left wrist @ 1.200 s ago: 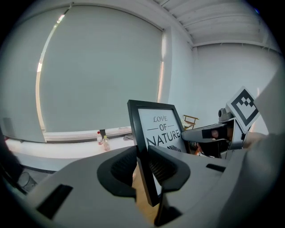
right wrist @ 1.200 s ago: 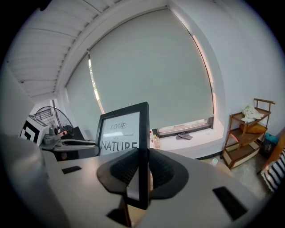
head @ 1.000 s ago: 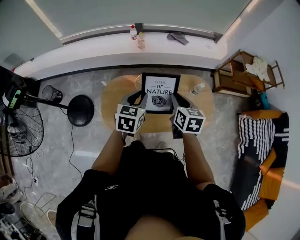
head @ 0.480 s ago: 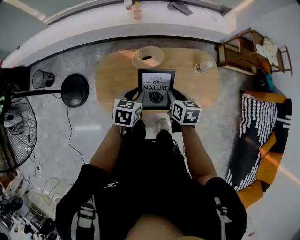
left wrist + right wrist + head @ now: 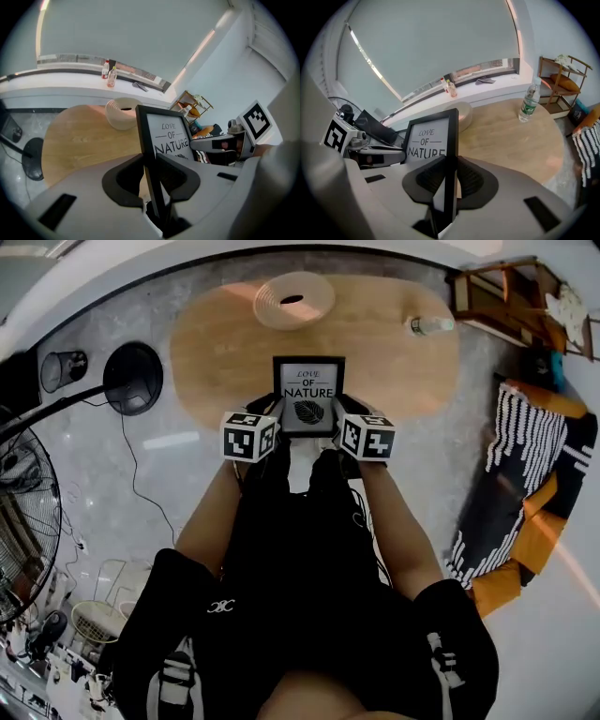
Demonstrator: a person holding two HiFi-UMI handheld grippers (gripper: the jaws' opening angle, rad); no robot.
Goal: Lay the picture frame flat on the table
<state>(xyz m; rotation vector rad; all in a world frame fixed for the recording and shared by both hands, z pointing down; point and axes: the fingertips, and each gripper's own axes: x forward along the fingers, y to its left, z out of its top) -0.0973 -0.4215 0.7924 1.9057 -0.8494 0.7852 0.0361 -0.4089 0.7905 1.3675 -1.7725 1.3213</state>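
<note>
both grippers have come down with the picture frame (image 5: pixel 308 390) toward the table (image 5: pixel 216 352). left gripper (image 5: pixel 275 412) clamps its left edge, right gripper (image 5: pixel 341 412) its right edge. frame sits centre-frame over the table's near edge, still tilted; laying flat remains.

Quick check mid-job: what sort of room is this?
Probably a home living room: an oval wooden table, a floor fan, and an orange sofa with a striped throw.
</note>
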